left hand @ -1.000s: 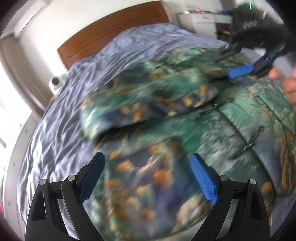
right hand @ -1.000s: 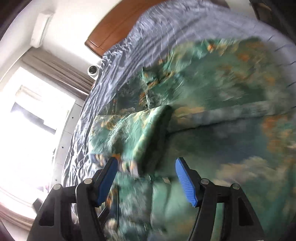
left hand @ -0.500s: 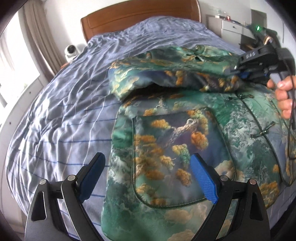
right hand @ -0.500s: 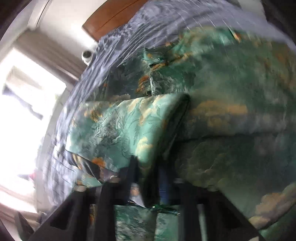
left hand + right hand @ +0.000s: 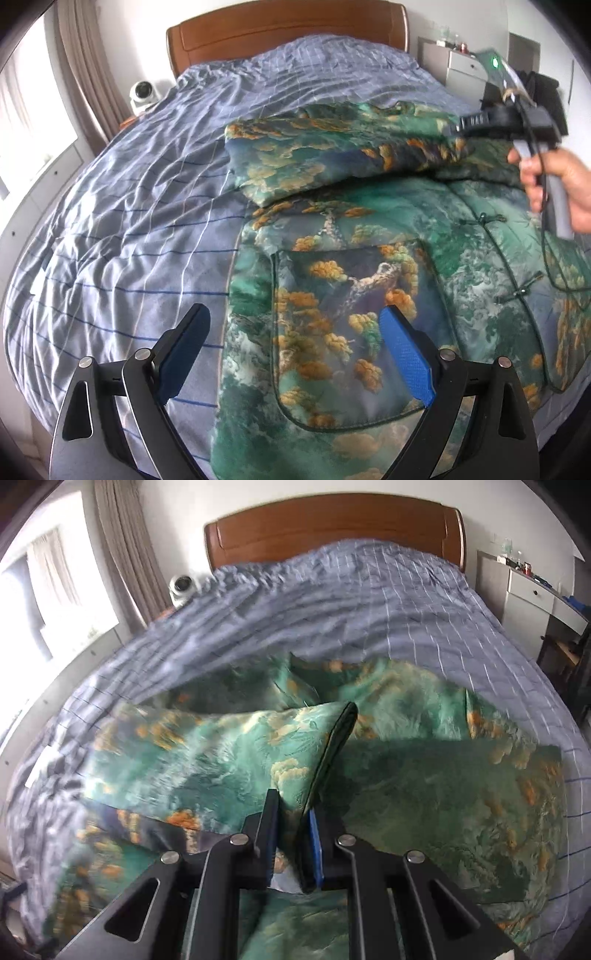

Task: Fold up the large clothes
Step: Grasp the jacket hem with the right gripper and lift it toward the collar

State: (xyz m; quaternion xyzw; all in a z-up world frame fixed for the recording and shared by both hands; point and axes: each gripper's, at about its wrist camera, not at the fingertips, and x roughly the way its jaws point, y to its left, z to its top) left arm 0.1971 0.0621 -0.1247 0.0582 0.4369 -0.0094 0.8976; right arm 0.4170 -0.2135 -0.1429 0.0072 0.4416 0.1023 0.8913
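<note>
A large green jacket (image 5: 369, 266) with orange tree print lies flat on the bed, front up, with knot buttons and a patch pocket (image 5: 347, 332). Its left sleeve (image 5: 332, 158) is folded across the chest. My left gripper (image 5: 295, 350) is open and empty, hovering above the pocket and the jacket's left edge. My right gripper (image 5: 291, 830) is shut on the sleeve's cuff (image 5: 295, 768) and holds it over the jacket body; it also shows in the left wrist view (image 5: 461, 129), held by a hand.
The bed has a blue-grey checked duvet (image 5: 129, 221) and a wooden headboard (image 5: 288, 33). A small white camera (image 5: 142, 94) sits at the bed's far left. A grey cabinet (image 5: 532, 602) stands at the right. Curtains and a window are on the left.
My right gripper closed on the sleeve cuff and has drawn the sleeve across the chest. My left gripper has pulled back and steadied, staying open.
</note>
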